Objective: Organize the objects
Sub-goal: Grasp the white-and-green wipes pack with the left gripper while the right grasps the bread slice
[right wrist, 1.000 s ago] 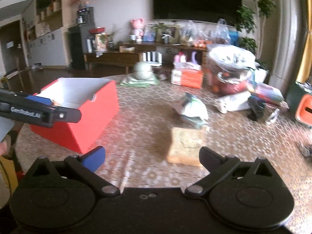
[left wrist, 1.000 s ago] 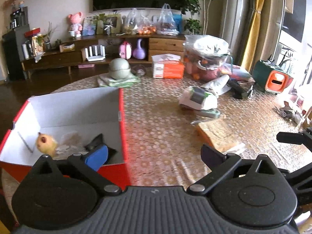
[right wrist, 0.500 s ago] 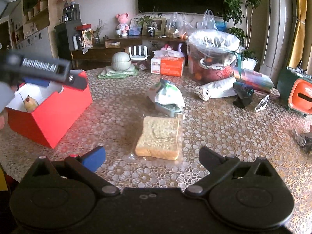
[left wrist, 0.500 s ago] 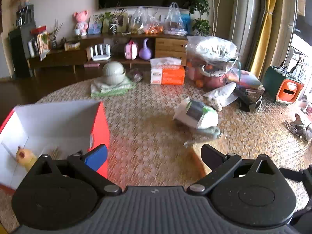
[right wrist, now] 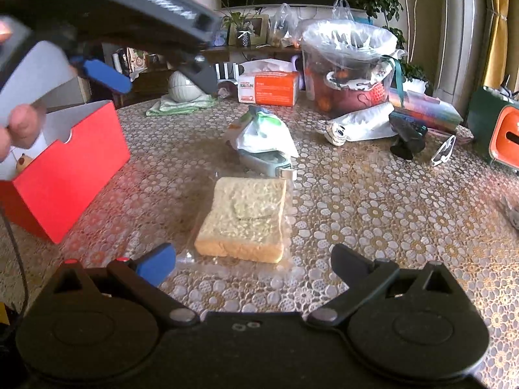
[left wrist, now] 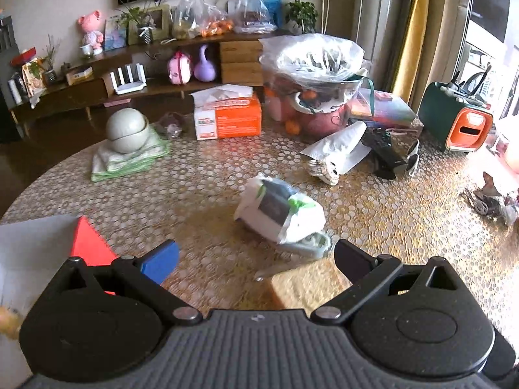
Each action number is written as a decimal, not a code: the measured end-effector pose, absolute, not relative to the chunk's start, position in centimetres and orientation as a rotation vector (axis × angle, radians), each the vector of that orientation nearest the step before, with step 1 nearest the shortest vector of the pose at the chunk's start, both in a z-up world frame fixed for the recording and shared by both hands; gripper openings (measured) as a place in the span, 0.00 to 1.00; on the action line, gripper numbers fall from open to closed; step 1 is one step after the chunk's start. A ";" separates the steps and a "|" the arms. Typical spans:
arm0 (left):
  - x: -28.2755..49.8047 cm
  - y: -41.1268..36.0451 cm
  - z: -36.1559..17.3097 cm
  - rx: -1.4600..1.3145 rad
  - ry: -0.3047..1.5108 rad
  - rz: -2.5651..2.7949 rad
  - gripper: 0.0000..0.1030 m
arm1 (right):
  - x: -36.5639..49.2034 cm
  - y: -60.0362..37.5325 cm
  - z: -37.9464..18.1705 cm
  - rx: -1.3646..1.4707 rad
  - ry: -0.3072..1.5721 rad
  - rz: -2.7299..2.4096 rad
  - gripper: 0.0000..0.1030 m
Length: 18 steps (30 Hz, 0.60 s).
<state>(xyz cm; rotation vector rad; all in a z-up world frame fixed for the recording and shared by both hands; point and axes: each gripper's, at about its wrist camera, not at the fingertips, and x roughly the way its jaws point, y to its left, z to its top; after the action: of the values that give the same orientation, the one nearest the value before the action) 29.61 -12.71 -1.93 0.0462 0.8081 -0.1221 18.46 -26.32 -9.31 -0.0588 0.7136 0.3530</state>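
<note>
A slice of bread in clear wrap [right wrist: 246, 217] lies flat on the patterned table, just ahead of my right gripper [right wrist: 254, 261], which is open with nothing between its fingers. My left gripper [left wrist: 256, 259] is also open and empty. It hovers above the table with the bread [left wrist: 305, 287] under its right finger. In the right wrist view the left gripper [right wrist: 155, 77] hangs high at the upper left, held by a hand [right wrist: 19, 129]. The red box [right wrist: 65, 175] stands at the left with a small yellowish fruit [right wrist: 22, 162] inside. A white bag [right wrist: 262, 139] rests on a teal container [right wrist: 269, 162] behind the bread.
At the back of the table are an orange tissue box [left wrist: 227, 116], a plastic-covered basket [left wrist: 311, 74], a grey round pot on folded green cloth [left wrist: 126, 133], a black object [left wrist: 382, 152] and sunglasses [right wrist: 442, 152]. The red box corner [left wrist: 87, 243] sits left of my left gripper.
My left gripper swung right, away from over the red box, and now faces the white bag and bread. The right gripper drew level with the bread, which now lies centred between its fingers.
</note>
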 end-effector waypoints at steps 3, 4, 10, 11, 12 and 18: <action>31.6 -13.6 -2.6 0.076 0.819 -0.108 1.00 | 19.2 -26.3 -9.7 -0.050 0.709 0.356 0.99; 32.2 -13.8 -2.8 0.084 0.820 -0.105 1.00 | 19.4 -26.2 -9.8 -0.049 0.708 0.357 0.99; 36.2 -14.9 -3.9 0.077 0.849 -0.097 1.00 | 20.8 -25.5 -10.4 -0.044 0.702 0.375 0.99; 36.7 -15.1 -4.1 0.078 0.854 -0.092 1.00 | 21.1 -25.4 -10.6 -0.047 0.702 0.375 0.99; 37.3 -15.4 -4.3 0.082 0.865 -0.087 1.00 | 21.3 -25.3 -10.7 -0.049 0.703 0.372 0.99; 40.5 -16.5 -6.0 0.075 0.913 -0.078 1.00 | 22.6 -24.5 -11.2 -0.036 0.705 0.388 0.99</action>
<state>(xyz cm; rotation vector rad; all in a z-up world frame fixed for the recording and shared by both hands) 40.49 -16.52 -6.01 0.0746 0.9133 -0.0784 22.62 -24.53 -11.18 -0.0365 0.7052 0.3881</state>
